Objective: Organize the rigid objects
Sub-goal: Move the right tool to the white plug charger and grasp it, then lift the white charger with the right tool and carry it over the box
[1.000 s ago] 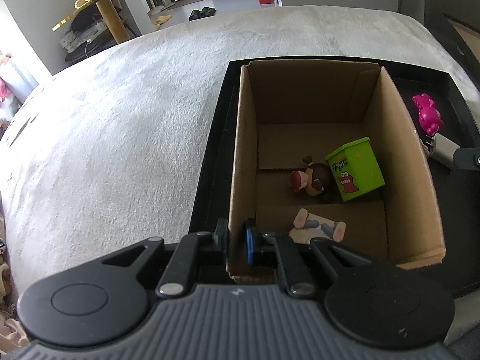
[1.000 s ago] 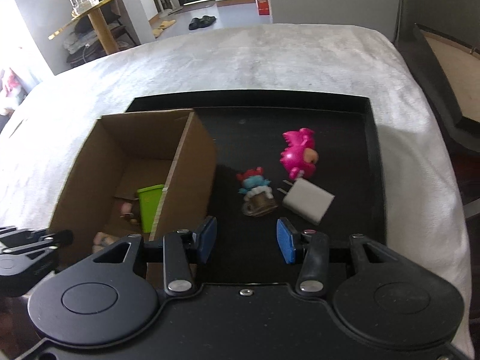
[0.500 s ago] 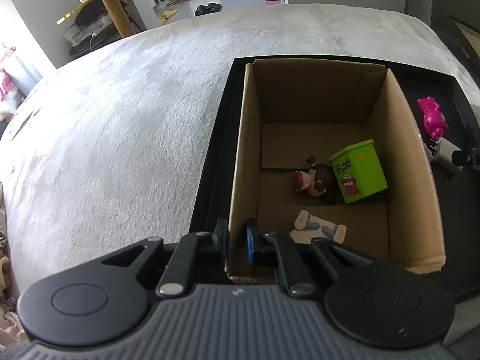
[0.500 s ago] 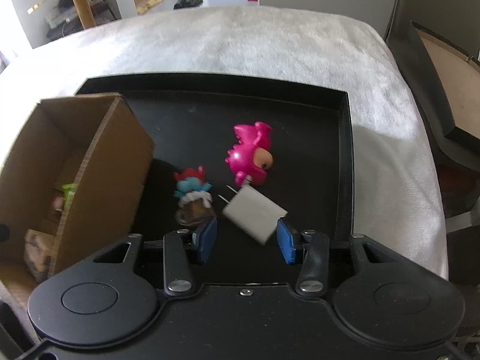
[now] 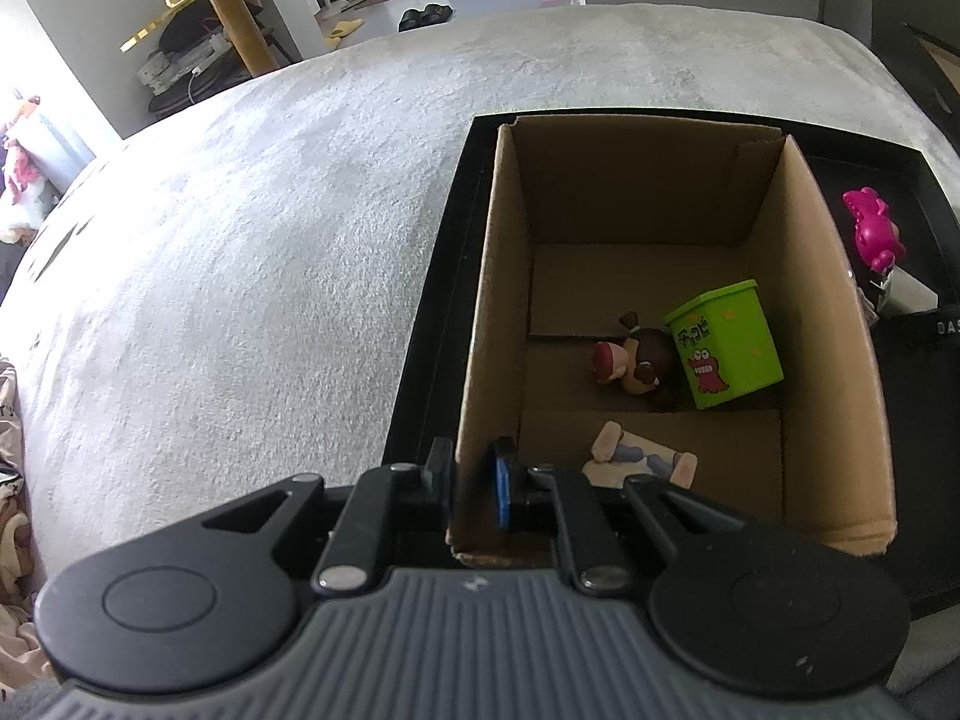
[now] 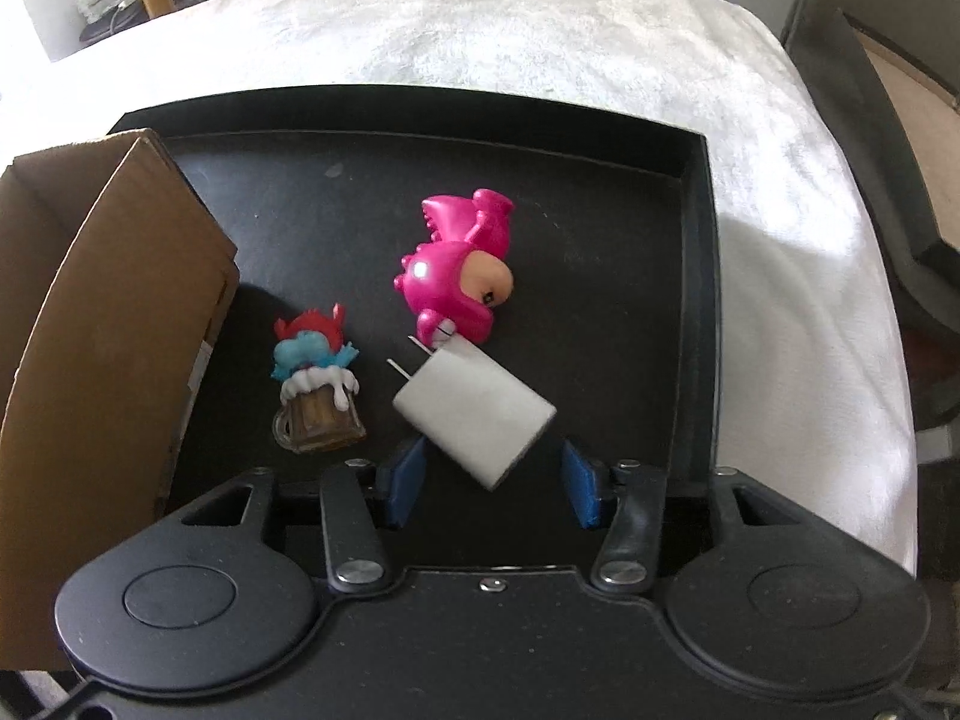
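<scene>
A cardboard box (image 5: 828, 300) stands in the left part of a black tray (image 6: 699, 300). My left gripper (image 5: 471, 480) is shut on its near left wall. Inside lie a green toy bin (image 5: 723, 351), a brown-haired figurine (image 5: 636, 354) and a flat-lying figurine (image 5: 642, 459). On the tray floor, right of the box (image 6: 90, 330), sit a pink figure (image 6: 456, 276), a blue-and-red figure in a mug (image 6: 315, 384) and a white charger (image 6: 474, 414). My right gripper (image 6: 492, 483) hangs over the charger's near end. Its jaws are opening and its pads (image 6: 405, 480) stand clear of the charger.
The tray rests on a pale fuzzy blanket (image 5: 240, 240) that spreads far to the left and behind. A gold side table (image 5: 228, 12) stands in the room beyond. A dark chair (image 6: 870, 120) is close on the right of the blanket.
My right gripper has come down and forward over the tray until the charger lies between its jaws, which have widened. The left gripper has kept its hold on the box wall.
</scene>
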### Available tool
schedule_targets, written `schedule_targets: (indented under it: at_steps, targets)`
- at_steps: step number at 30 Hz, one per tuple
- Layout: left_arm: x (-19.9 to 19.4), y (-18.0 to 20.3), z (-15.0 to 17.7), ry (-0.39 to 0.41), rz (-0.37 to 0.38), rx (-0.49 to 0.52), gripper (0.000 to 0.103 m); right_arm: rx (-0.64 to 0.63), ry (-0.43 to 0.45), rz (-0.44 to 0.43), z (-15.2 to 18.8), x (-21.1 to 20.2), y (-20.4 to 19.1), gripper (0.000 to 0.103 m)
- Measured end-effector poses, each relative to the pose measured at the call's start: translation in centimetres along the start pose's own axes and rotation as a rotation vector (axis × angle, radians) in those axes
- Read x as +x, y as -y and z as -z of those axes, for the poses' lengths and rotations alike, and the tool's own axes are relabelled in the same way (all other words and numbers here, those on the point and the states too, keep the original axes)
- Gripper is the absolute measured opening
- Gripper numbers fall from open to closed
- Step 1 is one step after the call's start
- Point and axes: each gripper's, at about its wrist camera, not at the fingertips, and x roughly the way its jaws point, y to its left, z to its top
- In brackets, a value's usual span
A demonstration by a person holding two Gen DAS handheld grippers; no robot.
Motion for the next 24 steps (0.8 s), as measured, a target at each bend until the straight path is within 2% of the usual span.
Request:
schedule_targets:
  at_steps: [6, 10, 11, 12, 15, 24]
  targets:
    - [0.0, -0.1, 0.1, 0.002, 0.003, -0.003, 0.013, -0.068, 0.005, 0.017, -0.9, 0.3, -0.8, 0.061]
    - [0.0, 0.0, 0.1, 0.001, -0.001, 0.005, 0.013, -0.121, 0.022, 0.013, -1.0, 0.4, -1.5, 0.063]
    - [0.0, 0.0, 0.1, 0.002, -0.002, 0.006, 0.013, -0.135, 0.027, 0.01, -0.9, 0.3, -1.7, 0.06]
    - [0.0, 0.0, 0.1, 0.002, -0.002, 0.006, 0.013, -0.141, 0.027, -0.001, -1.0, 0.3, -1.6, 0.052]
    - [0.0, 0.0, 0.0, 0.002, -0.003, 0.005, 0.013, -0.125, 0.005, -0.03, -0.6, -0.1, -1.4, 0.042]
    - [-0.1, 0.2, 0.2, 0.008, -0.007, 0.015, 0.013, -0.076, -0.036, -0.002, 2.6, -1.5, -1.7, 0.041]
